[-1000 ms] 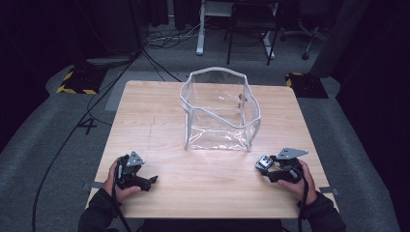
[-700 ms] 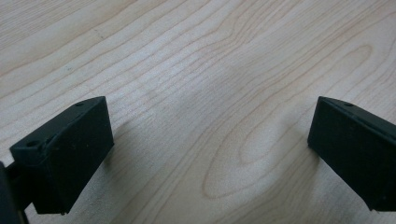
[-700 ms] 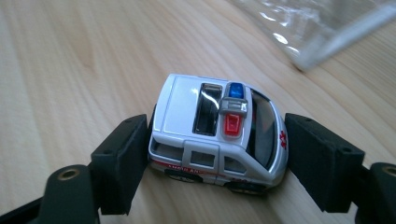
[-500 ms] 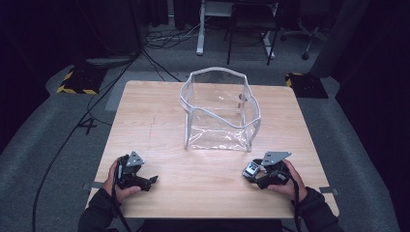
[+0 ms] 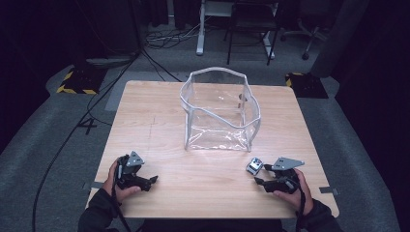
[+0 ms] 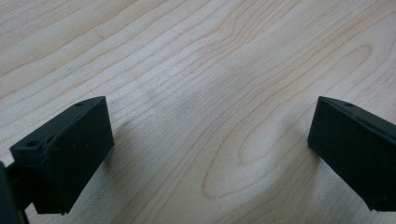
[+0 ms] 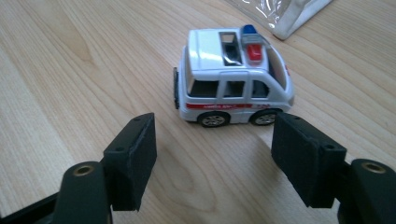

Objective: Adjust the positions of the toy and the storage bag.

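Beyond toy van (image 7: 233, 84) | clear bag (image 5: 220, 111) near | path clear

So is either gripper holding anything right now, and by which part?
Nothing is held. The right gripper is open just short of the toy van; the left gripper is open over bare table.

**Pale wood counter, two things on it**

The square light-wood counter (image 5: 159, 116) carries a clear soft-plastic open-topped bag with white edging (image 5: 220, 111) near its middle, standing upright. A small white toy ambulance van (image 5: 254, 166) sits on its wheels near the bag's front right corner.
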A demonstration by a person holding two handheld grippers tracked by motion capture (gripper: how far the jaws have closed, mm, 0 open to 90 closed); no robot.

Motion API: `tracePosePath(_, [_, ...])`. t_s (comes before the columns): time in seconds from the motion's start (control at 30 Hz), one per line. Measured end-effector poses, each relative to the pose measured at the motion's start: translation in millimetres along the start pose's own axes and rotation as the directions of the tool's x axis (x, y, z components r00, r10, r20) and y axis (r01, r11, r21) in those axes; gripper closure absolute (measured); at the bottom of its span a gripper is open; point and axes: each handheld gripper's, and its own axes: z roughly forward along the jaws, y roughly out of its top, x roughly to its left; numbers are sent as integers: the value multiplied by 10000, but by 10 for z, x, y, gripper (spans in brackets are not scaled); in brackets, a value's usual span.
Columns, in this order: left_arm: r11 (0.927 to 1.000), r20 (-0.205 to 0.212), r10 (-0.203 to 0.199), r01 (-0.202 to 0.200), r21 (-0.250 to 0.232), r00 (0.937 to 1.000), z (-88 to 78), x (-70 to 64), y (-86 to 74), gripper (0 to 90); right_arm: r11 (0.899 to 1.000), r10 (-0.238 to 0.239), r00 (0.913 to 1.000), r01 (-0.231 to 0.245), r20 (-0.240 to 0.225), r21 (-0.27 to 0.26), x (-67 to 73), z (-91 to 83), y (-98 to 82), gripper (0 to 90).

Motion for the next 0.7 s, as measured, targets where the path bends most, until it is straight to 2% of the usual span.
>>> tracePosePath(0.07, [10000, -4, 7, -7, -4, 10000, 0, 0, 0, 3, 9999, 100, 9999, -100, 45, 13, 26, 6, 9, 296])
tracePosePath(0.1, [10000, -8, 9, -9, -3, 10000, 0, 0, 0, 3, 9999, 141, 9998, -141, 149, 52, 9, 32, 26, 257])
tracePosePath(0.13, [10000, -10, 10, -10, -1, 10000, 0, 0, 0, 3, 9995, 308, 9994, -309, 137, 33, -4, 42, 32, 257])
tracePosePath(0.27, [10000, 6, 6, -6, -8, 10000, 1, 1, 0, 3, 9994, 344, 9994, -345, 102, 101, -28, 57, 46, 251])
tracePosePath(0.3, [10000, 3, 29, -29, -12, 10000, 1, 3, 1, 2, 9989, 425, 9987, -430, 274, 160, -14, 86, 79, 243])
tracePosePath(0.43, [10000, 10, 41, -41, -12, 10000, 1, 4, 1, 2, 9994, 312, 9992, -315, 234, 158, -36, 142, 134, 245])
tracePosePath(0.47, [10000, 9, 39, -39, -11, 10000, 1, 4, 1, 2, 9991, 408, 9990, -410, 179, 142, -84, 178, 164, 286])
tracePosePath(0.5, [10000, 9, 39, -39, -11, 10000, 1, 4, 1, 2, 9991, 408, 9990, -410, 179, 142, -84, 178, 164, 286])
tracePosePath(0.63, [10000, 12, 43, -43, -9, 10000, 1, 5, 2, 2, 9995, -253, 9982, 264, -546, 200, -219, 235, 233, 302])
tracePosePath(0.67, [10000, 14, 41, -41, -10, 10000, 1, 5, 2, 2, 9993, -323, 9967, 337, -740, 179, -245, 253, 250, 303])
tracePosePath(0.7, [10000, 14, 41, -41, -10, 10000, 1, 5, 2, 2, 9993, -323, 9967, 337, -740, 179, -245, 253, 250, 303])
